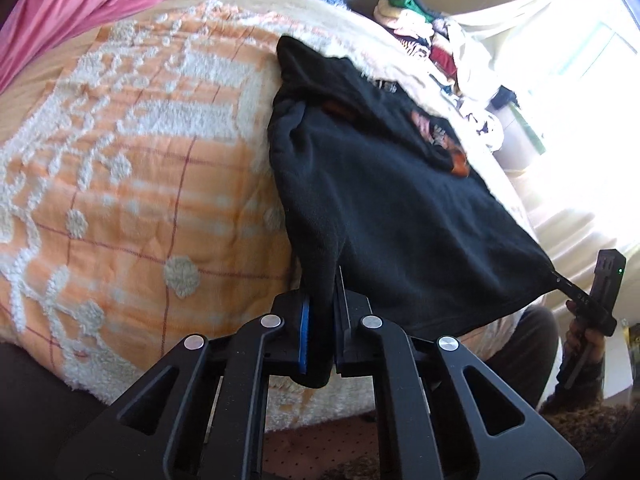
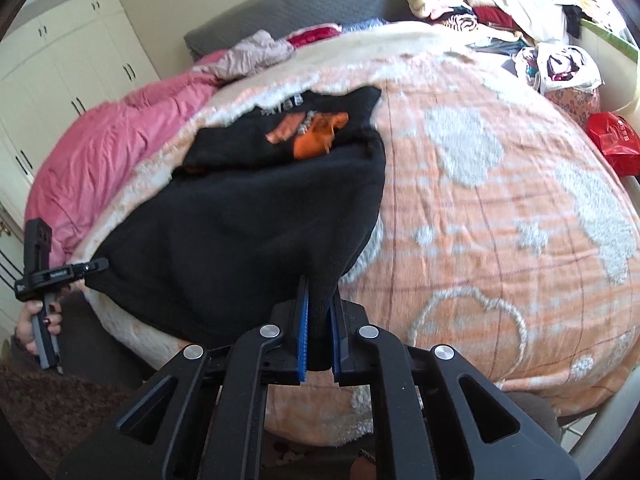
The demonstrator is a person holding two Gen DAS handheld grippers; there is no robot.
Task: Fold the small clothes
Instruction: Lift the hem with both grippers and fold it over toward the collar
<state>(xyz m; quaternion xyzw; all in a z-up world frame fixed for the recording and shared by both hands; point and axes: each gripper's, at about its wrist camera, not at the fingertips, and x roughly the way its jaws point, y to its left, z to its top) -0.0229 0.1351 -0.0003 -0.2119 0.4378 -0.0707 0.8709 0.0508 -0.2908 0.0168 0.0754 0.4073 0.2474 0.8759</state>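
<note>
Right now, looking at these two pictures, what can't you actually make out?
- Black knit sweater: the orange print and grey lettering are folded over and blurred in both views; unreadable.
- Its near corners: hidden between the left claw and right claw pads.
- Heap of mixed clothes: too small and tangled to separate.
- Red bag: cut off by the right-wrist edge.

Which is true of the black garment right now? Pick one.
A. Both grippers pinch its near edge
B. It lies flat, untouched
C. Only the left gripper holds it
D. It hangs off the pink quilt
A: the left gripper and the right gripper each clamp a near corner of the black garment, its far part on the bed.
</note>
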